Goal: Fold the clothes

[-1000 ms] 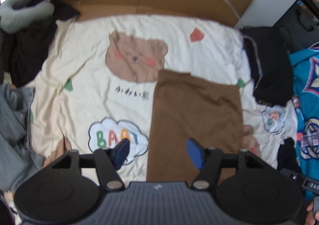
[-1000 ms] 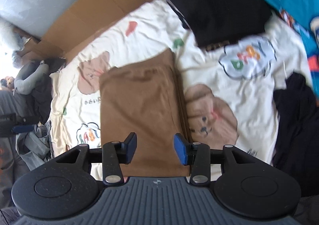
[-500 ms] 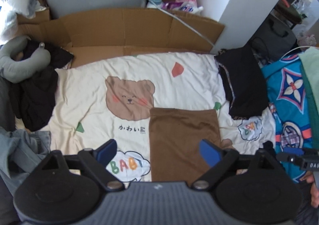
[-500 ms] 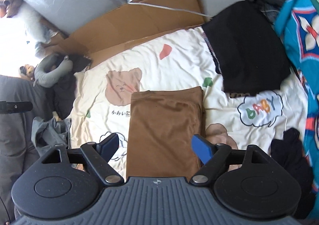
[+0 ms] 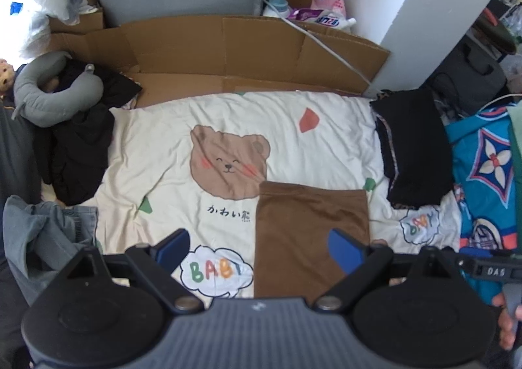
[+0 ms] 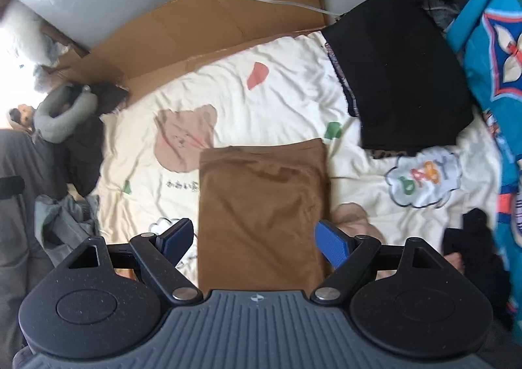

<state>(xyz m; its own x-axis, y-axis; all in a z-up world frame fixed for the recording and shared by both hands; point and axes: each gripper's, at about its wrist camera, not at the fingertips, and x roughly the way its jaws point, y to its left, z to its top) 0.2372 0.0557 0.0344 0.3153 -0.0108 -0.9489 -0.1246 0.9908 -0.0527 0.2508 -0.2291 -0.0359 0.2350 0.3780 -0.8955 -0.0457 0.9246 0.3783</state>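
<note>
Lifting clear of the folded brown garment (image 5: 311, 235), both the left gripper (image 5: 259, 249) and right gripper (image 6: 254, 240) have just spread wide, empty. It lies flat near the bear-print blanket's (image 5: 163, 147) near edge; that fold looks finished.

In the left wrist view a folded garment (image 5: 311, 238) lies on a printed blanket (image 5: 169, 153), lower centre-right of the frame. A second folded garment (image 5: 414, 153) sits on the blanket's right edge. A neck pillow (image 5: 49, 98) rests on a heap of clothes (image 5: 78, 147) at the left. Flattened cardboard (image 5: 228, 45) stands behind the blanket, with bottles (image 5: 313, 9) behind it.
</note>
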